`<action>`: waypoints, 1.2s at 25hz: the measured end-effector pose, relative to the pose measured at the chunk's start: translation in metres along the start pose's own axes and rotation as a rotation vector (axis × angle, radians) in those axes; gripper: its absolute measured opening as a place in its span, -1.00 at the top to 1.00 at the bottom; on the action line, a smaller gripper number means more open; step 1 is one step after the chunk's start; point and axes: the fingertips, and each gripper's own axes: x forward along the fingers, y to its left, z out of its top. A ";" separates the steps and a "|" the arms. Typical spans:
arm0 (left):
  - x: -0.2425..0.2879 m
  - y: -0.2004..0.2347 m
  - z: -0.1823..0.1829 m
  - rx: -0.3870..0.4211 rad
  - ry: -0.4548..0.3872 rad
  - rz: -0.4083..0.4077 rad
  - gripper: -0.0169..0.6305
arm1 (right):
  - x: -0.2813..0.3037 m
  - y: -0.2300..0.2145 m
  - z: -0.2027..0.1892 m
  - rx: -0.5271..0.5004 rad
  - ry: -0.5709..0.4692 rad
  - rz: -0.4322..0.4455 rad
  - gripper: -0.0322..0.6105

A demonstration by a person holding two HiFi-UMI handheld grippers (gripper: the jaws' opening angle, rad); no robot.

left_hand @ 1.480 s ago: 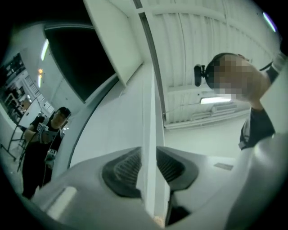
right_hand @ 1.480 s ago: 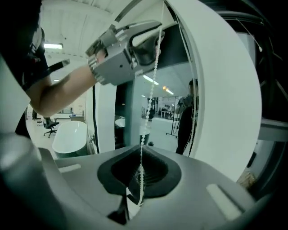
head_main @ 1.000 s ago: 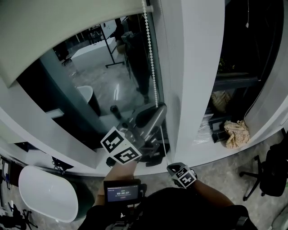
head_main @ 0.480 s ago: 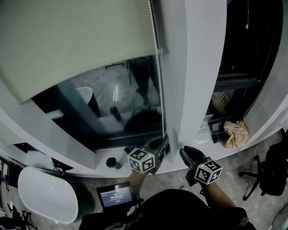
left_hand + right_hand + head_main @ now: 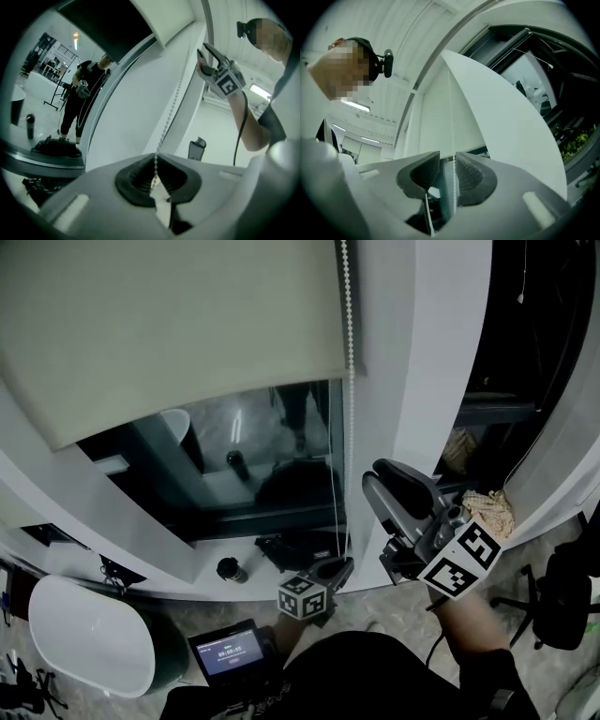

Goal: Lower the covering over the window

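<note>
The blind (image 5: 178,324) fills the head view from nine o'clock up to twelve. Its bottom edge slants across the window (image 5: 253,465), and a wide band of dark glass below it, down to the sill, is uncovered. By my reading the lowering is partly done: the upper part is covered and the lower part is left to do.

At six o'clock, low by the sill, the left gripper (image 5: 339,568) has its jaws pressed together on the bead chain (image 5: 349,352). In its own view the beads run straight down into the closed pads (image 5: 155,157).

The chain hangs along the blind's right edge, from twelve o'clock down toward the centre.

At four o'clock the right gripper (image 5: 377,479) is raised higher up the chain. Its jaws are spread, and the chain (image 5: 453,140) passes through the gap between them, close to one pad but not pinched. It looks placed to take a fresh hold for the next pull.
</note>
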 end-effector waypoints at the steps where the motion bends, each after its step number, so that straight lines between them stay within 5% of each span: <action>1: -0.002 0.000 -0.009 -0.001 0.020 0.001 0.94 | 0.005 0.002 0.003 -0.006 0.001 0.001 0.56; 10: -0.027 0.012 -0.128 -0.152 0.272 0.027 0.94 | 0.043 0.012 0.012 -0.019 0.056 0.023 0.55; 12: -0.027 0.011 -0.135 -0.157 0.279 0.028 0.94 | 0.048 0.019 0.018 -0.054 0.071 0.048 0.62; 13: -0.026 0.009 -0.135 -0.156 0.281 0.022 0.95 | 0.050 0.022 0.021 -0.083 0.079 0.057 0.84; 18: -0.029 0.012 -0.124 -0.111 0.289 0.015 0.94 | 0.046 0.022 0.026 -0.308 0.083 0.015 0.85; 22: -0.042 0.013 -0.082 -0.045 0.136 -0.034 0.94 | 0.037 -0.004 0.009 -0.458 0.163 -0.051 0.85; 30: -0.095 0.026 0.064 0.115 -0.213 0.049 0.93 | 0.008 -0.034 -0.047 -0.296 0.257 -0.084 0.85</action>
